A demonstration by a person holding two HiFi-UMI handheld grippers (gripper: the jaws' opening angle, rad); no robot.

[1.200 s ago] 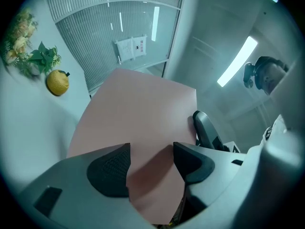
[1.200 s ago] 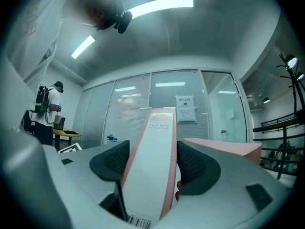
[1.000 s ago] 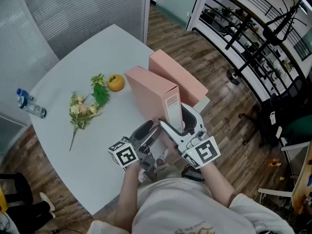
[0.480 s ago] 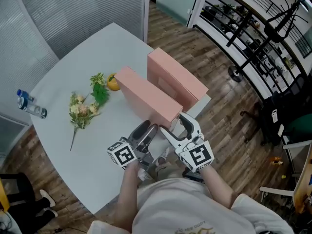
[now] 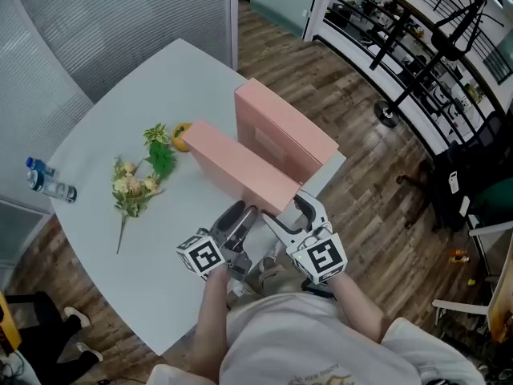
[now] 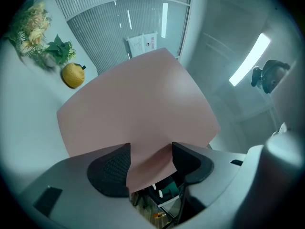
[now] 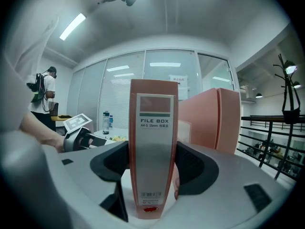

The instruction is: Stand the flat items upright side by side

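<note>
Counter (image 5: 152, 251): we see a pale, rounded top.
Far file box (image 5: 282, 139): pink, upright near the right edge.
Near file box (image 5: 236, 167): pink, just beside it; we cannot tell whether it rests.
Flowers (image 5: 132, 187): lying left, near a yellow fruit (image 5: 182, 135).
Bottle (image 5: 48, 184): lying at the left edge.

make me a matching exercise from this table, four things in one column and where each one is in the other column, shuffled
Things
1. water bottle
2. yellow fruit
3. near pink file box
4. far pink file box

Places
A. standing ungripped at the table's right side
B. spine clamped in the right hand-held gripper
C. next to the green leaves of the flowers
D. near the table's left edge

Pairs: 1-D, 2-C, 3-B, 4-A
</note>
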